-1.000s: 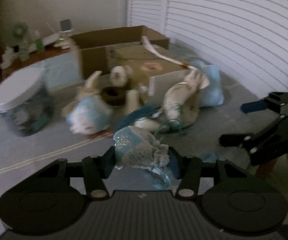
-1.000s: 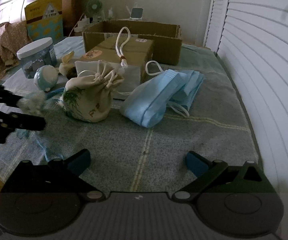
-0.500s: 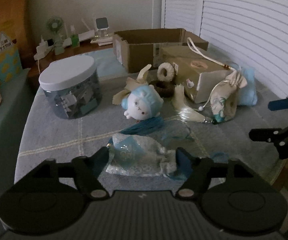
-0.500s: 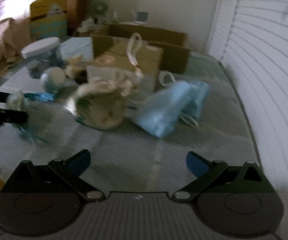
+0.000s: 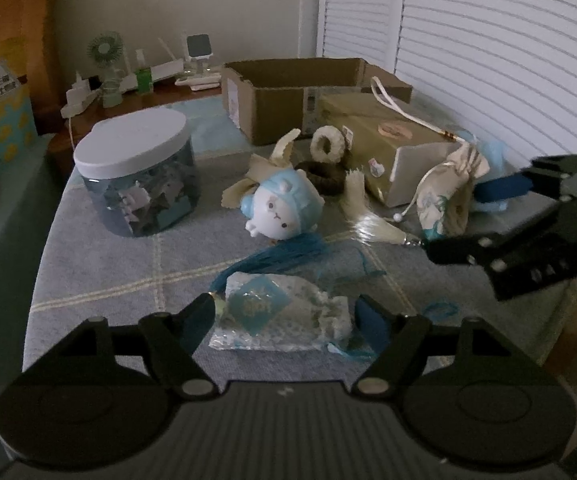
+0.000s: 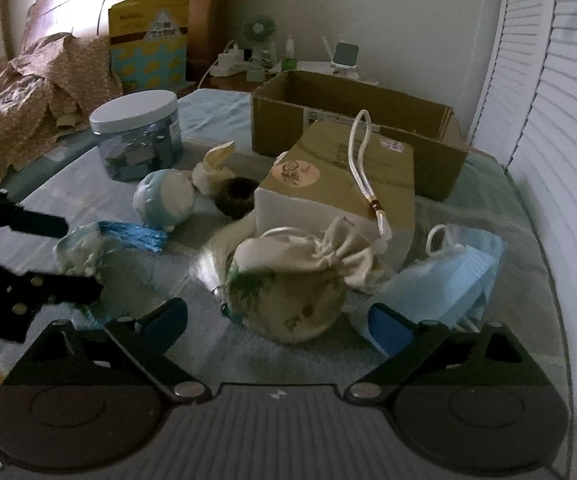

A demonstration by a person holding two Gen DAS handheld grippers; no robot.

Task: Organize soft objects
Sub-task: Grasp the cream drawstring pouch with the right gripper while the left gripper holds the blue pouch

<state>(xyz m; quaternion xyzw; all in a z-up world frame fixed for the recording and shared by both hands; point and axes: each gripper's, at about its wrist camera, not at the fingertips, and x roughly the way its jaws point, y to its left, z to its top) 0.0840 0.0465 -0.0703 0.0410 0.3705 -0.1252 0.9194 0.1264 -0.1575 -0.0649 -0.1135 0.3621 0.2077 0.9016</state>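
The left wrist view shows the left gripper (image 5: 284, 316) with its jaws parted around a small lace pouch (image 5: 278, 316) lying on the cloth-covered table (image 5: 100, 272). The jaws have just been opening; the pouch lies between them, apparently released, though whether the left finger still brushes its edge cannot be told. Beyond it a blue tassel (image 5: 280, 256), a round plush toy (image 5: 282, 208), a lidded jar (image 5: 138, 184) and an open cardboard box (image 5: 308, 96) are seen. The right gripper (image 5: 460, 220) is seen at the right, near a drawstring bag (image 5: 446, 200).

In the right wrist view the right gripper (image 6: 278, 318) is held wide open, its jaws having just been narrowing slightly, with the drawstring bag between the fingertips but not pressed. Blue face masks (image 6: 452, 280) lie just beside it, against a closed carton (image 6: 340, 176). The bag is judged light, soft and easily squashed; it would best be taken across its rounded body or by the gathered neck, where the fabric is bunched and less likely to slip.
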